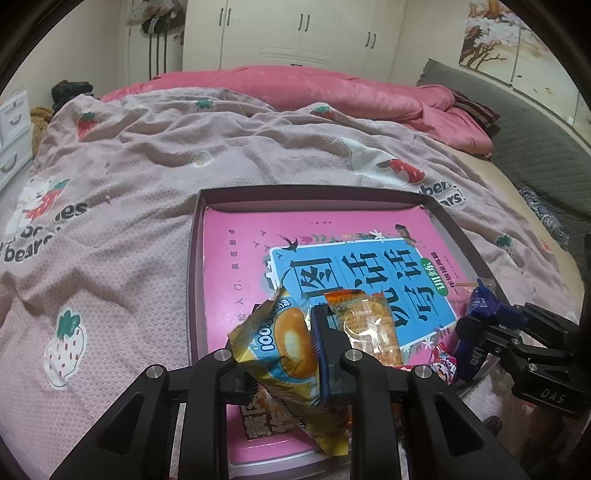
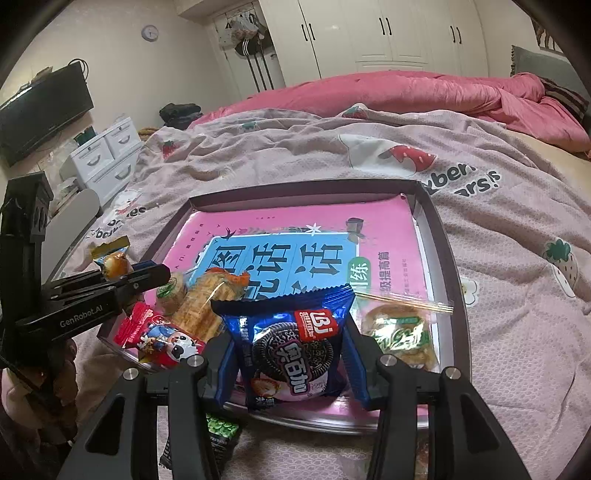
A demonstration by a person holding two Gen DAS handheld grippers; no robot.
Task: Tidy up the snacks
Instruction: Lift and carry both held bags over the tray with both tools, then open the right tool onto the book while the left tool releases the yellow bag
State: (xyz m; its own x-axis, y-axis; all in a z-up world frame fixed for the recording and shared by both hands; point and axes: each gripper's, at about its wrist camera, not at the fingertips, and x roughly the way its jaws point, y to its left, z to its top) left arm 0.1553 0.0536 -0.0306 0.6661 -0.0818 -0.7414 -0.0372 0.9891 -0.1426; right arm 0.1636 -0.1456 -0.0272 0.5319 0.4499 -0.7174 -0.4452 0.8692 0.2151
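Nearest the left wrist camera: yellow cake packet [image 1: 288,354] clamped between the fingers of the left gripper [image 1: 284,343], tilted, its top corner leaning left, hanging over the near part of the box. Fingers clenched tight on the wrapper, blue pad pressed against its right side.

Nearest the right wrist camera: blue cookie packet [image 2: 291,343] held upright between the fingers of the right gripper [image 2: 291,354], one finger on each side edge, jagged top seam upward, above the near edge of the box.

Underneath both: shallow dark-rimmed box [image 1: 195,236] lying flat on the bed, on a pale pink strawberry-print blanket [image 1: 122,155]. Inside the box, flat on its bottom, a pink book with a blue title panel [image 1: 332,236] covering most of the floor.

Resting on the book toward the near side: clear packet of orange biscuits [image 1: 369,328], red candy packet [image 2: 159,332] at the near left corner as seen from the right wrist, small round green-labelled snack [image 2: 171,291] just beside the biscuits, clear bag of green-and-gold snacks [image 2: 402,328] on the right side.

Outside the box, on the blanket below the right gripper: green-and-black packet [image 2: 221,432]. Behind the blanket, a rumpled pink duvet [image 1: 332,88]; white wardrobes [image 2: 373,33] along the far wall.
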